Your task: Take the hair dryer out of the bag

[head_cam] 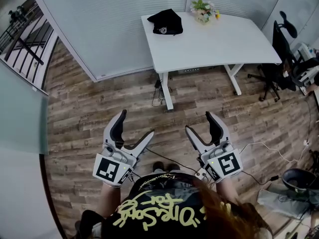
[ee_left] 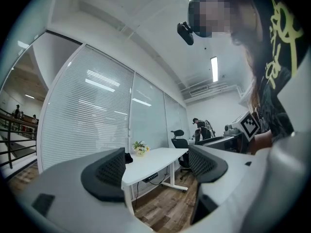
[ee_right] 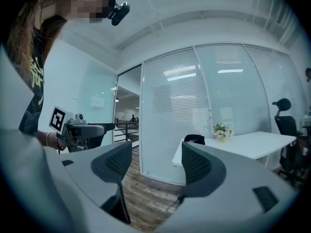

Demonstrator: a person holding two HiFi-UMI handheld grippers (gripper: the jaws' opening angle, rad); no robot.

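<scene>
A black bag lies on the back left part of the white table; it also shows small in the right gripper view as the black bag at the table's near end. The hair dryer is not visible. My left gripper and right gripper are held side by side over the wooden floor, well short of the table, both pointing level toward it. Both stand open with nothing between their jaws, as the left gripper and the right gripper show in their own views.
A small pot of flowers stands on the table beside the bag. A black office chair is to the table's right. Glass partition walls run behind the table. Cables and gear lie on the floor at right.
</scene>
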